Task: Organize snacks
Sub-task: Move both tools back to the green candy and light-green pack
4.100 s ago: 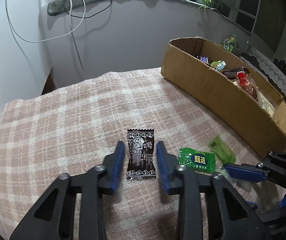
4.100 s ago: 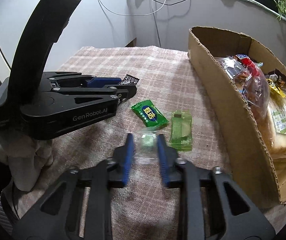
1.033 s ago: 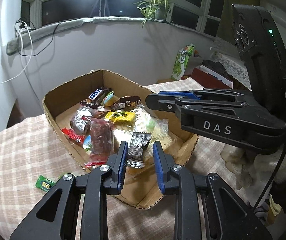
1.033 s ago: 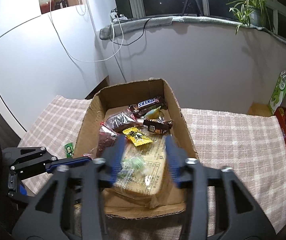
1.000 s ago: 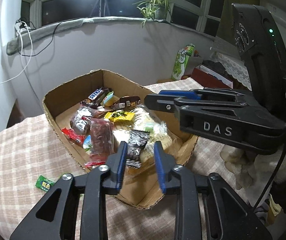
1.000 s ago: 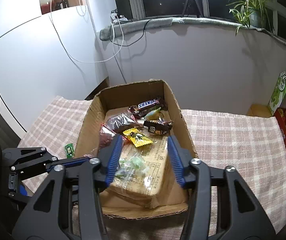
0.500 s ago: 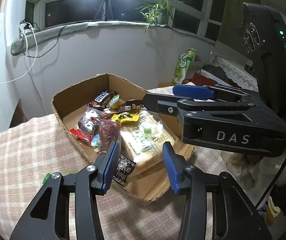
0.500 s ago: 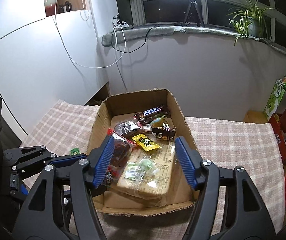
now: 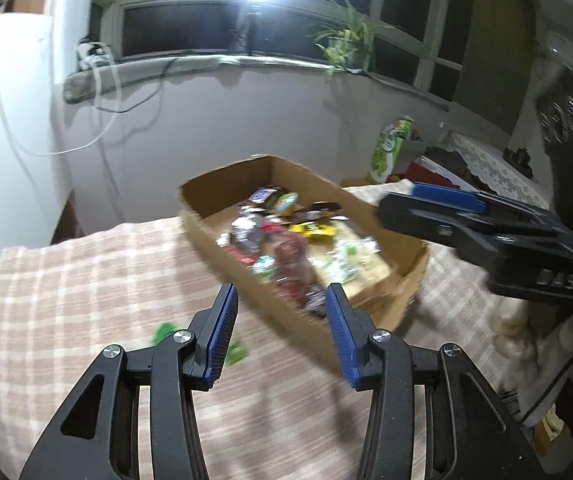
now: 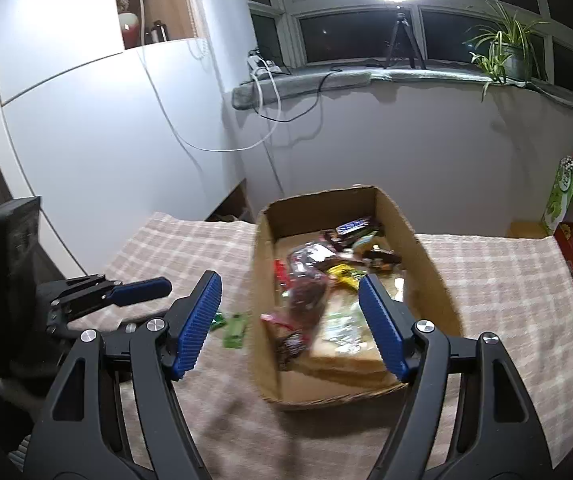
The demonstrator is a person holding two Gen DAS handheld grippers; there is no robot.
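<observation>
- Two grippers in view, both with blue ribbed pads and black frames, nothing between either pair of jaws.
- left gripper (image 9: 282, 334): jaws part open, empty, no pad contact with anything.
- right gripper (image 10: 292, 322): jaws wide and opening, empty; in the left wrist view its body shows the letters "DAS".
- One cardboard box (image 10: 434, 276), open-topped and brown, sits ahead of both grippers on the plaid tablecloth (image 10: 498, 280). From the right gripper it lies dead ahead; from the left gripper it is ahead and to the right.
- Box contents are blurred, so no exact count; many wrappers, at least eight or so. Mixed colours: red, dark brown, yellow, green, clear plastic.
- One dark bar (image 10: 352, 226) at the far end of the box has white lettering, too smeared to read.
- One yellow wrapper (image 10: 342, 272) lies mid-box, just beyond the right gripper's pads.
- One large flat clear-wrapped pack (image 10: 342, 340) fills the near end of the box, with printing that cannot be read.
- One small dark packet (image 10: 292, 346) lies at the near left corner inside the box, between the right gripper's pads in the picture but well below them.
- Two green snacks (image 10: 235, 330) are outside the box on the cloth, just left of its long wall and near the left gripper's tips. Their labels cannot be read.
</observation>
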